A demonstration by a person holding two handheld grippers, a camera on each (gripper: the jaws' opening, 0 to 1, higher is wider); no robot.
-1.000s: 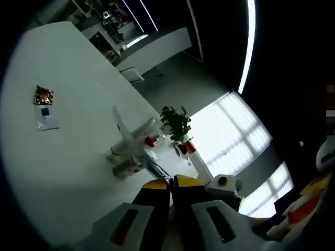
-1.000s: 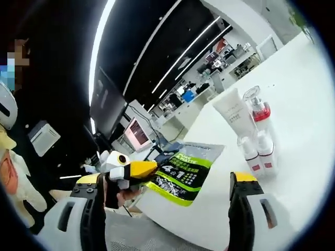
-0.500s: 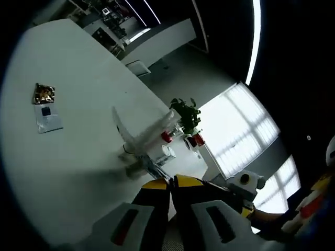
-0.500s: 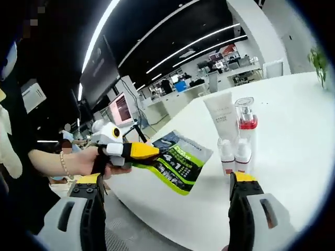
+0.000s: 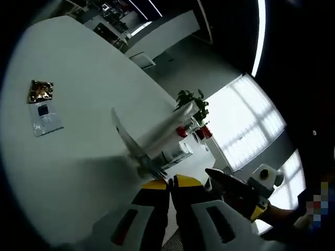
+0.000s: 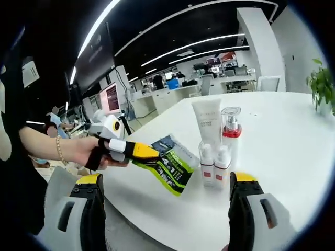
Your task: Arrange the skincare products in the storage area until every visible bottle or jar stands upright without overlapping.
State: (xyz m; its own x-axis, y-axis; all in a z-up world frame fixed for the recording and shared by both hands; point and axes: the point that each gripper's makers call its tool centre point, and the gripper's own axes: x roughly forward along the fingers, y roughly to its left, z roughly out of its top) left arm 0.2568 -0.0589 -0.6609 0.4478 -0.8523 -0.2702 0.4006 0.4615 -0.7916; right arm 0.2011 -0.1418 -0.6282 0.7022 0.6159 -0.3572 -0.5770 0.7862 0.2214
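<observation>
White table [image 6: 293,146], bottles [image 6: 217,149] near its edge, left tongs [image 6: 152,155] clamping sachet [image 6: 170,164], right tongs [image 6: 165,183] wide open

Left claw [image 5: 170,183] clamped, right claw [image 6: 167,180] agape.

4 upright skincare bottles [image 6: 217,144], clustered

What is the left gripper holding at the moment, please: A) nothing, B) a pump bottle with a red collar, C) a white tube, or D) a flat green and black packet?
D: in the right gripper view the left gripper is shut on the edge of the packet, while the bottles stand free on the table.
</observation>
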